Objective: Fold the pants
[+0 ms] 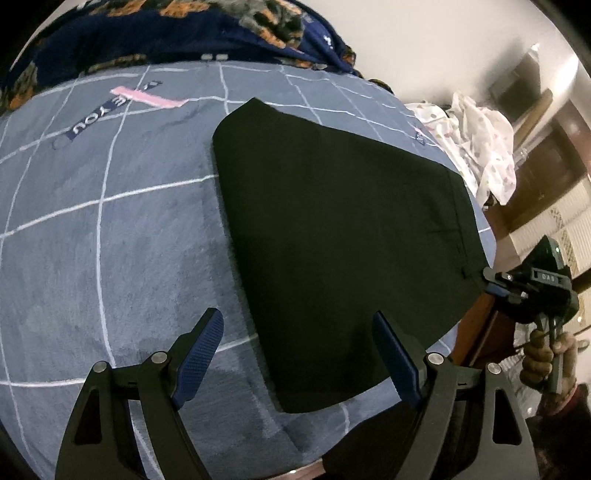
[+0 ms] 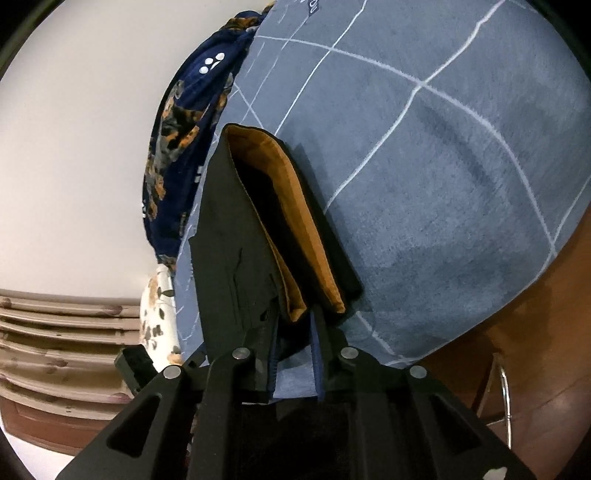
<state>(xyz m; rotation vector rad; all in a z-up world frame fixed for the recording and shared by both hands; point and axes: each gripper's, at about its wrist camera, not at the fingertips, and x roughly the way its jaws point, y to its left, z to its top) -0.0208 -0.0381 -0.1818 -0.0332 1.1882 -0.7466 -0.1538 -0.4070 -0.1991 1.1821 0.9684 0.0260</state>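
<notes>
Folded black pants (image 1: 332, 221) lie flat on a blue-grey bedspread (image 1: 110, 240) with white grid lines. My left gripper (image 1: 299, 354) hovers open over their near corner, its blue pads wide apart and holding nothing. In the same view my right gripper (image 1: 493, 284), held by a hand (image 1: 543, 362), meets the pants' right edge. In the right wrist view the pants (image 2: 229, 240) show an orange-lined waistband (image 2: 288, 221). My right gripper (image 2: 295, 332) has its narrow-set fingers closed on that waistband's near end, and black cloth partly hides the left finger.
A dark blue blanket (image 1: 147, 33) with orange print is bunched along the far side of the bed. White patterned cloth (image 1: 480, 147) lies off the right corner. The bed edge, brown wood (image 2: 535, 314) and a metal frame (image 2: 506, 398) are beside my right gripper.
</notes>
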